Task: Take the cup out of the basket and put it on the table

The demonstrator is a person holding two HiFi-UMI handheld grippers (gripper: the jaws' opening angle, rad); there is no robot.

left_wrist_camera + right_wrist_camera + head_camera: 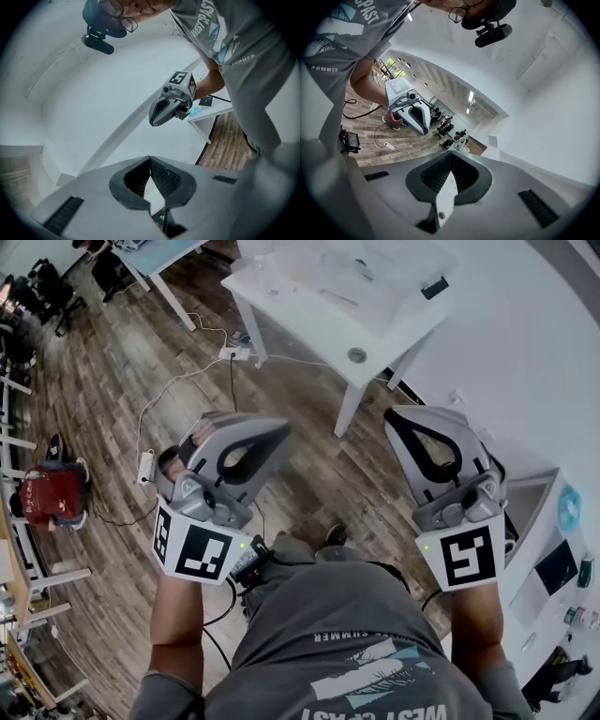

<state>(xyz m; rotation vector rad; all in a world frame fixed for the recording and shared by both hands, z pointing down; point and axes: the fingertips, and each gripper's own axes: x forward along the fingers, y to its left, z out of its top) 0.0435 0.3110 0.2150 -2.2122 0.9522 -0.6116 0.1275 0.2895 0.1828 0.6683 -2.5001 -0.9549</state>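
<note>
No cup or basket shows in any view. In the head view I hold both grippers up in front of my chest, above the wooden floor. The left gripper (277, 430) is shut with nothing between its jaws; in its own view the pads meet at the left gripper (150, 160) against a white wall. The right gripper (396, 418) is shut and empty too; the right gripper (451, 157) has its pads closed in its own view. Each gripper view shows the other one: the right gripper (154, 121) and the left gripper (423, 129).
A white table (281, 287) stands ahead on the wooden floor (112, 381), with a power strip (234, 353) and cables beside its leg. A white counter (548, 521) with a light blue round thing (569, 509) lies at the right. A person in red (52, 495) sits far left.
</note>
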